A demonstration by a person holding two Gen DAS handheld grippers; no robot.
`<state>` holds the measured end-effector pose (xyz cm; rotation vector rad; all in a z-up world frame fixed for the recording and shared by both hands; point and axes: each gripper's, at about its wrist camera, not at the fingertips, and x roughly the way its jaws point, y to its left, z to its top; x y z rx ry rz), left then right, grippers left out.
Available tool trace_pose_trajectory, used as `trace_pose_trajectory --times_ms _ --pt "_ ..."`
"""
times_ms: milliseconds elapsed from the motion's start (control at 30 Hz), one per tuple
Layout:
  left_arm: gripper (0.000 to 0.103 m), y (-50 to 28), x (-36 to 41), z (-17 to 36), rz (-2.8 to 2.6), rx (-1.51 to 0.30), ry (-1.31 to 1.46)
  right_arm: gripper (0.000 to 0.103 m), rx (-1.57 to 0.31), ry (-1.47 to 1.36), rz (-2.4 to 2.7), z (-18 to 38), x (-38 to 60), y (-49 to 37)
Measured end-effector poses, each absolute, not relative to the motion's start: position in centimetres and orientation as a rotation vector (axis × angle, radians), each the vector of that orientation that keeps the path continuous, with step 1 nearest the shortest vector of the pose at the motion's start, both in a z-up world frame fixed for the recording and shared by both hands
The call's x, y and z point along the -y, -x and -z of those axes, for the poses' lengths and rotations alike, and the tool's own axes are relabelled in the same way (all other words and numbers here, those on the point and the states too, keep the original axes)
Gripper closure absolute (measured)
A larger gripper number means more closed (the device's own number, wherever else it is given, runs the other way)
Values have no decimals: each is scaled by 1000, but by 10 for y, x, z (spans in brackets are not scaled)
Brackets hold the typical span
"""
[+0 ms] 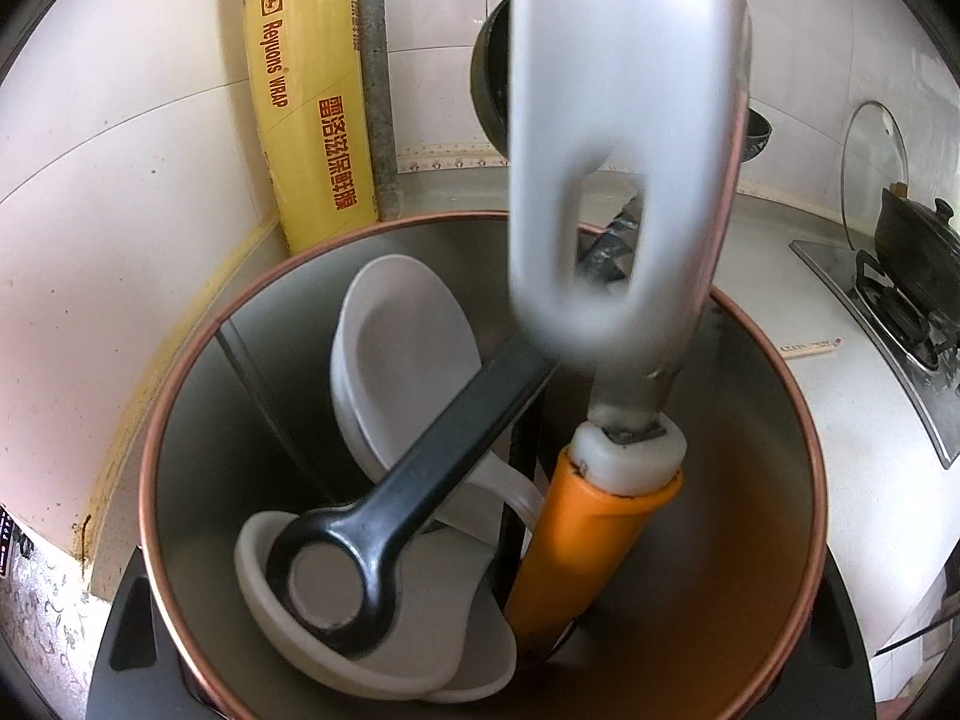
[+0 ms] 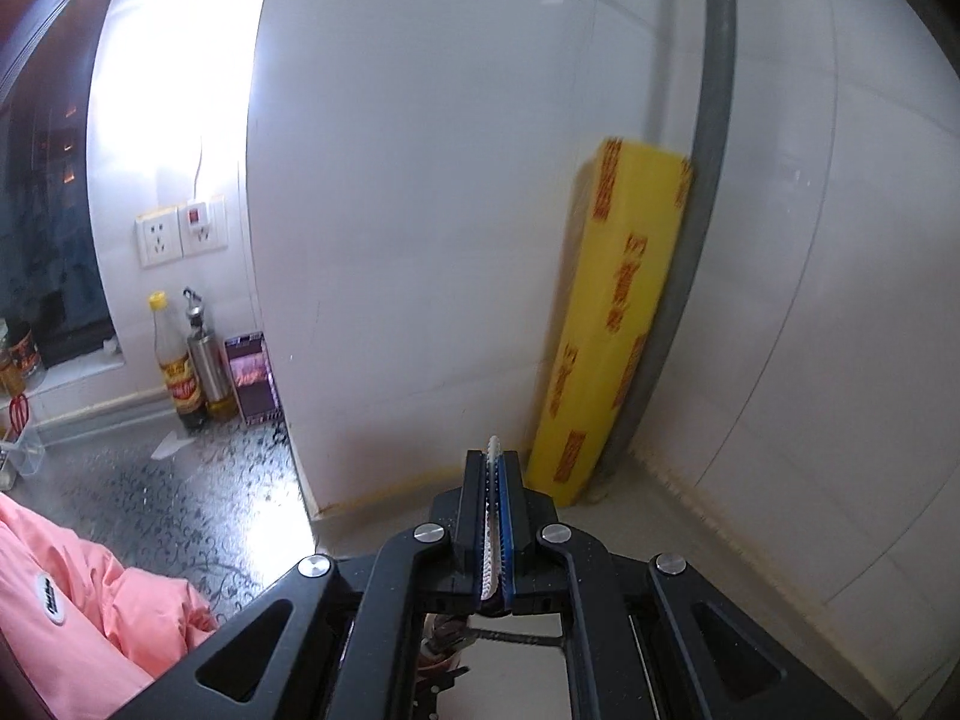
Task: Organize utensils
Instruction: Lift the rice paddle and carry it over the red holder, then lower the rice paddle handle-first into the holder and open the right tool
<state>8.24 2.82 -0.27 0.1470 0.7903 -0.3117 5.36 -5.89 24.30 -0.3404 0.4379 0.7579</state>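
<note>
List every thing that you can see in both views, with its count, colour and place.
canister: one, silver with copper rim, between the left gripper's fingers
spoons: at least two, white, inside the canister
ring-ended utensil: one, black, leaning inside the canister
orange-handled utensil: one, blurred white slotted head, standing in the canister
wrap box: one, yellow, upright in the wall corner
pipe: one, grey, beside the box
pot: one, black, on the stove
glass lid: one, clear, against the wall
bottles: two, brown and steel, on the patterned counter
sockets: two, white, on the wall
sleeve: one, pink, lower left
left gripper: black, shut on the canister
right gripper: black, shut
</note>
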Motion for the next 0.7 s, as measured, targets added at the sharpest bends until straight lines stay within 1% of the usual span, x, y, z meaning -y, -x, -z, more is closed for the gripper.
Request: trace_pose_trajectory --times_ms 400,700 --pt "13 -83 -29 3 313 -789 -146 99 -596 297 -784 -182 49 -70" --pt "13 -84 -29 4 313 -788 -146 99 -680 255 -788 -151 48 -80"
